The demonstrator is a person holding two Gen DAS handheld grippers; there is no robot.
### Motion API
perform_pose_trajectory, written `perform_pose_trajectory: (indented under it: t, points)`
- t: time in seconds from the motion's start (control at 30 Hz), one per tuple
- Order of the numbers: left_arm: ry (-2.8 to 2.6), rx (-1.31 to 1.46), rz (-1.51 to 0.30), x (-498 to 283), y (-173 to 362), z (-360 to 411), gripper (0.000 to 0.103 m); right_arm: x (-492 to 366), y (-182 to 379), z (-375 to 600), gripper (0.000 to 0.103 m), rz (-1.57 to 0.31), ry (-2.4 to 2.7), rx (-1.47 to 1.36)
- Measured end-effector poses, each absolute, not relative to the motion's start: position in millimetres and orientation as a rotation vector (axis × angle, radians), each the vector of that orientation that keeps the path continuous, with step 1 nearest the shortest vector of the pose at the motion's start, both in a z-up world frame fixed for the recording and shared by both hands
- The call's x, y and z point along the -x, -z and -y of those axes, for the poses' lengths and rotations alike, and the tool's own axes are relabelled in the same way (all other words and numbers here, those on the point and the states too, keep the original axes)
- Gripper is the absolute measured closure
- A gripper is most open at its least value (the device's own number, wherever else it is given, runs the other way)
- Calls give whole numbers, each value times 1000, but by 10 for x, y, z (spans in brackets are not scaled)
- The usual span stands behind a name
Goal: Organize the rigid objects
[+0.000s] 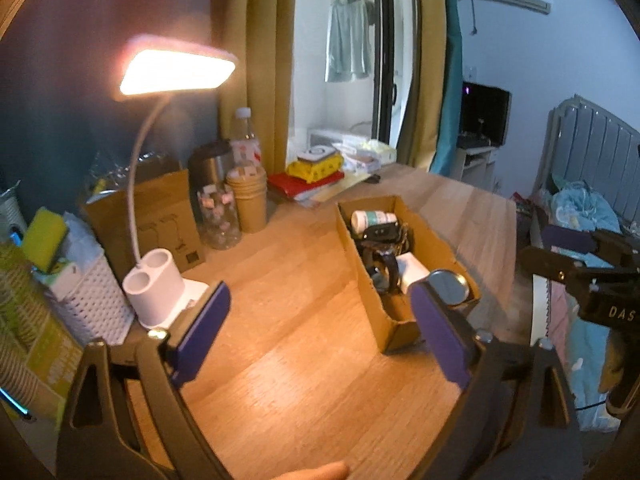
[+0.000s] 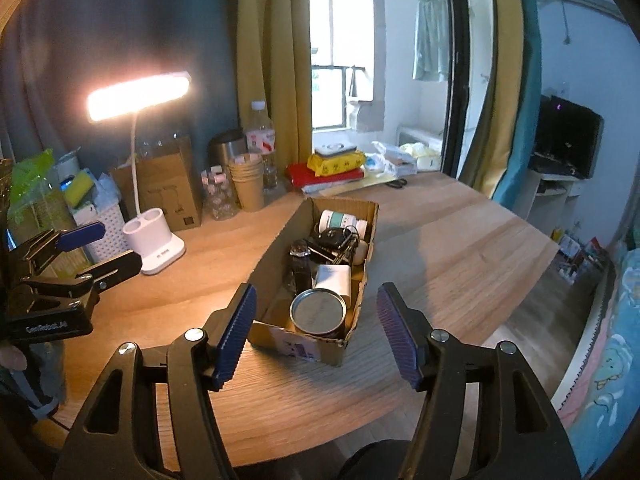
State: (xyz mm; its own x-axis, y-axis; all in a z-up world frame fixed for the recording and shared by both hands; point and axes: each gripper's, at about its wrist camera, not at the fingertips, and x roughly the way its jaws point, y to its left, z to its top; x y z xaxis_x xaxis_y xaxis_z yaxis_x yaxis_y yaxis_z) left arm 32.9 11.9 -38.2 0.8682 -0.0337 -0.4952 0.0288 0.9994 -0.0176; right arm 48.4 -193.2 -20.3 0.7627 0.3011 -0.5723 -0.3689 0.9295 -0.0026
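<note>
1. The long, open brown cardboard box (image 2: 280, 280) sits on the pale wooden desk (image 2: 460, 248), just ahead of and below the right hand-held gripper (image 2: 316, 336); its near short end shows between that gripper's blue pads.
2. The box's long axis runs away from the right hand-held gripper, leaning slightly right, so it lies almost along the line of the fingers.
3. Inside, nearest first: a round metal tin (image 2: 318, 314), a white square charger block (image 2: 333, 278), a dark strapped wristwatch (image 2: 301, 258), a black car key on a bunch (image 2: 334, 237) and a white bottle lying on its side (image 2: 340, 220) at the far end.
4. The right hand-held gripper's jaws stand apart, nothing between the pads.
5. The left hand-held gripper (image 1: 320, 338) is spread wide and empty; from it the box lies ahead and to the right, its long axis angled away.
6. By my judgement the right side is nearer and better lined up; no loose rigid objects show on the bare desk close by.
</note>
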Motion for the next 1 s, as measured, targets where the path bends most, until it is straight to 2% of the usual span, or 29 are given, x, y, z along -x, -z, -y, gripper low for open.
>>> perform_pose_trajectory:
  t: [0.17,0.33,0.67,1.0]
  points:
    - [45,43,-482,-96,246,-135,8,-220,79,1953,36,-562,-320,93]
    - [61,77,-415,144,96,-149,7,55,-16,1990,24,-519,-278,76]
    - [90,34,-324,437,-131,-40,7,464,-240,2053,24,-431,-209,73]
    - [102,29,-296,549,-247,-18,7,528,-318,2076,24,-401,-202,76]
